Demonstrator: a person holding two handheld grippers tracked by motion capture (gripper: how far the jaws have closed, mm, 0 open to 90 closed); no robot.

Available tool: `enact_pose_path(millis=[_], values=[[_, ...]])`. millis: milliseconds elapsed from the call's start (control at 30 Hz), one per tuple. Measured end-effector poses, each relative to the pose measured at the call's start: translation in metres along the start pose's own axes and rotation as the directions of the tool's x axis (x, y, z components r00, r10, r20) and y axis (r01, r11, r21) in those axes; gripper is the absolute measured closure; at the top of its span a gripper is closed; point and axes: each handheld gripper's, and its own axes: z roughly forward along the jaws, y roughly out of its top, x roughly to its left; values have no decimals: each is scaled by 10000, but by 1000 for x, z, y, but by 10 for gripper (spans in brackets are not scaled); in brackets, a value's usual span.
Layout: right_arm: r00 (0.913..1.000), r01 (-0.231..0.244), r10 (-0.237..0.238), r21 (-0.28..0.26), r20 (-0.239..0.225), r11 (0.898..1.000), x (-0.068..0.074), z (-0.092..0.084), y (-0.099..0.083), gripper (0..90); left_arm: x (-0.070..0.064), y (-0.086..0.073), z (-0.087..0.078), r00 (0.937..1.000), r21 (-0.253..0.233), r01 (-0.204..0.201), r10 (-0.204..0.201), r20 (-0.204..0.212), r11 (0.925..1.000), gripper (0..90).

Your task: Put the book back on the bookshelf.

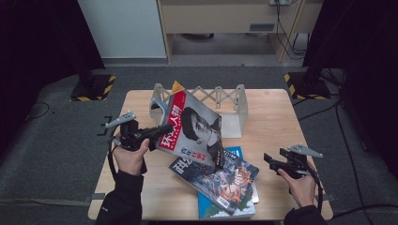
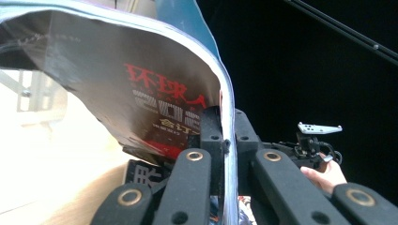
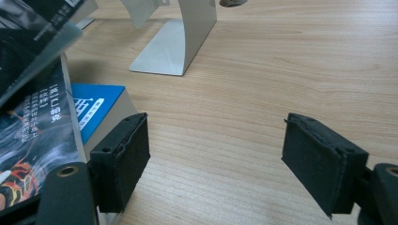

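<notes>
Fingers (image 2: 206, 136) of the left gripper (image 1: 149, 135) are clamped on the lower edge of a red-covered magazine (image 1: 192, 126), holding it raised and tilted off the tabletop (image 1: 277, 117), just in front of the white folding rack (image 1: 220, 101), probably bound for a slot there. Right gripper (image 1: 271, 159) hovers with fingers (image 3: 124, 159) wide and empty beside the remaining stack: a dark illustrated magazine (image 1: 220, 176) over a blue book (image 1: 234, 152).

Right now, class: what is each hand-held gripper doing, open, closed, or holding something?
Left hand-held gripper: closed on the edge of the red magazine, lifted off the pile.
Right hand-held gripper: open, holding nothing.
</notes>
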Motion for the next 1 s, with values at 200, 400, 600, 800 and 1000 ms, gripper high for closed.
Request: enact_pose_path(millis=[200, 400, 600, 800, 1000], values=[[10000, 34, -34, 49, 28, 10000, -1, 1, 0, 235, 4, 4, -16, 9999, -298, 95, -93, 90, 9995, 865], [10000, 8, -9, 95, 69, 10000, -1, 1, -1, 235, 9, 10, -39, 9999, -546, 80, -85, -102, 9985, 865], [9999, -40, 38, 138, 116, 9999, -3, 1, -1, 234, 17, 15, -61, 9990, -726, 58, -89, -433, 9973, 865], [9999, 7, -10, 201, 161, 9998, -4, 2, -2, 234, 23, 23, -80, 9973, -760, 104, -159, -720, 9971, 865], [9998, -9, 5, 233, 179, 9997, -4, 2, -2, 234, 26, 32, -88, 9967, -690, -32, -24, -814, 9976, 865]])
